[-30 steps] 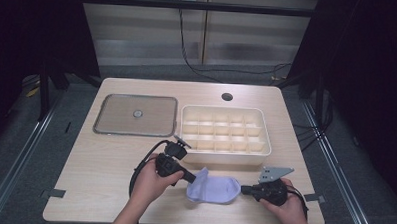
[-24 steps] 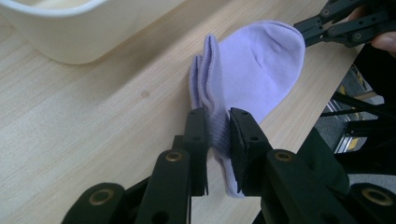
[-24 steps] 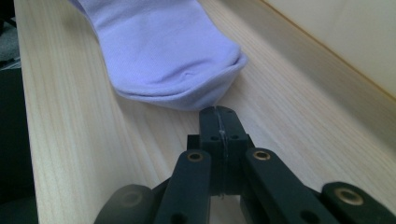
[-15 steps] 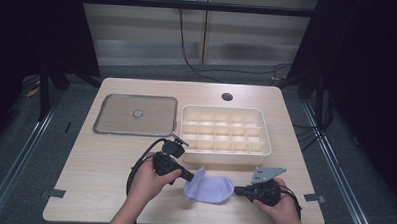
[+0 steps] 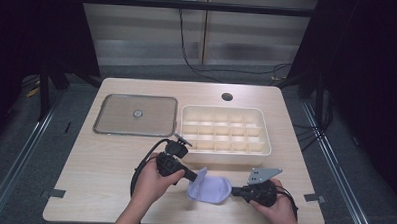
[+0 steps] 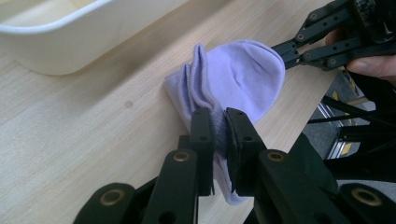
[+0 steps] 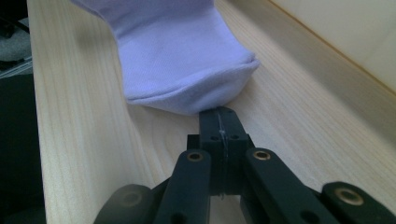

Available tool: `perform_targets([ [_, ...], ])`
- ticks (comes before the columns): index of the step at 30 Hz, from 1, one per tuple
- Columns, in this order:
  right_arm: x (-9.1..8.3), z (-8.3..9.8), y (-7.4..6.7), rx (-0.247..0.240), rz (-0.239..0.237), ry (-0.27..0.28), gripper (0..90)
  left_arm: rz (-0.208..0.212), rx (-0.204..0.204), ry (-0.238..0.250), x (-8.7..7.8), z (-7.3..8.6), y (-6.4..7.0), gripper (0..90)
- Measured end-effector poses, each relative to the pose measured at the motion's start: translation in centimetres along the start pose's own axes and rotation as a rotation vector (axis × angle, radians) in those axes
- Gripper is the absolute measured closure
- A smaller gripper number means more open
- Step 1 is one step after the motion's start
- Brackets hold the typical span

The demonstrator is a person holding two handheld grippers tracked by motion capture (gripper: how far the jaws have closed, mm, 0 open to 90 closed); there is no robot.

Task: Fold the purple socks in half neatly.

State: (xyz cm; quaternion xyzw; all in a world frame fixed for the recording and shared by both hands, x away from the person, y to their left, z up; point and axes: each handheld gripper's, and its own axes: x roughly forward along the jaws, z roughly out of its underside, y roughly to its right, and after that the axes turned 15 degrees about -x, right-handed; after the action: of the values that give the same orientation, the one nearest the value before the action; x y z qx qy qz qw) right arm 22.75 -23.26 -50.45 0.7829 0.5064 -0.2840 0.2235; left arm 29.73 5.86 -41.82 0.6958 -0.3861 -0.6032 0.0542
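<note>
A lavender sock (image 5: 210, 188) lies folded on the wooden table (image 5: 99, 173), near the front edge. My left gripper (image 5: 191, 177) comes in from the sock's left and is shut on its gathered cuff end (image 6: 219, 126). The sock's rounded toe part (image 6: 243, 79) spreads flat beyond the jaws. My right gripper (image 5: 233, 192) sits at the sock's right end with its jaws pressed together. In the right gripper view its tips (image 7: 219, 114) touch the edge of the sock (image 7: 182, 56), and no fabric shows between them. The same gripper (image 6: 286, 52) reaches the toe in the left gripper view.
A white tray with several compartments (image 5: 225, 149) stands just behind the sock, its wall (image 6: 70, 42) close to my left gripper. A flat lid with a small knob (image 5: 136, 115) lies at the back left. A cable hole (image 5: 227, 97) is near the far edge.
The right gripper has slid left up against the sock's end. The sock has bunched up shorter and shifted slightly left. The left hand has barely moved.
</note>
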Motion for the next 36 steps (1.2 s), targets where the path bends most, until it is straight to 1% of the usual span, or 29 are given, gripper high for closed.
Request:
perform_targets([
  [5,0.0,0.0,0.0,0.002,0.002,0.002,90.0,0.003,0.004,0.005,0.2,-0.1,0.4,82.2],
  [7,0.0,0.1,0.0,0.004,0.002,0.004,90.0,0.002,0.010,-0.003,0.4,-0.1,0.5,82.2],
  [9,0.0,0.1,0.0,0.002,0.002,0.005,90.0,0.006,0.006,0.006,0.6,-0.1,0.7,82.2],
  [11,0.0,0.1,0.0,0.003,0.004,0.005,90.0,-0.001,0.016,-0.002,0.7,-0.1,0.8,82.2],
  [14,0.0,0.1,0.0,0.001,0.005,0.006,90.0,0.004,0.013,0.006,0.9,-0.1,1.0,82.2],
  [17,0.0,0.1,0.0,0.005,0.003,0.010,90.0,0.003,0.021,0.000,1.1,-0.1,1.2,82.2],
  [26,0.0,0.1,0.0,-0.002,0.002,0.004,90.0,0.008,0.027,0.003,1.4,-0.1,1.7,82.3],
  [31,0.0,0.2,0.0,0.010,0.000,0.014,90.0,0.015,0.037,0.014,1.6,-0.2,2.0,82.3],
  [36,0.0,0.1,0.0,0.008,0.003,0.011,90.0,0.014,0.049,0.007,1.9,-0.4,2.5,82.3],
])
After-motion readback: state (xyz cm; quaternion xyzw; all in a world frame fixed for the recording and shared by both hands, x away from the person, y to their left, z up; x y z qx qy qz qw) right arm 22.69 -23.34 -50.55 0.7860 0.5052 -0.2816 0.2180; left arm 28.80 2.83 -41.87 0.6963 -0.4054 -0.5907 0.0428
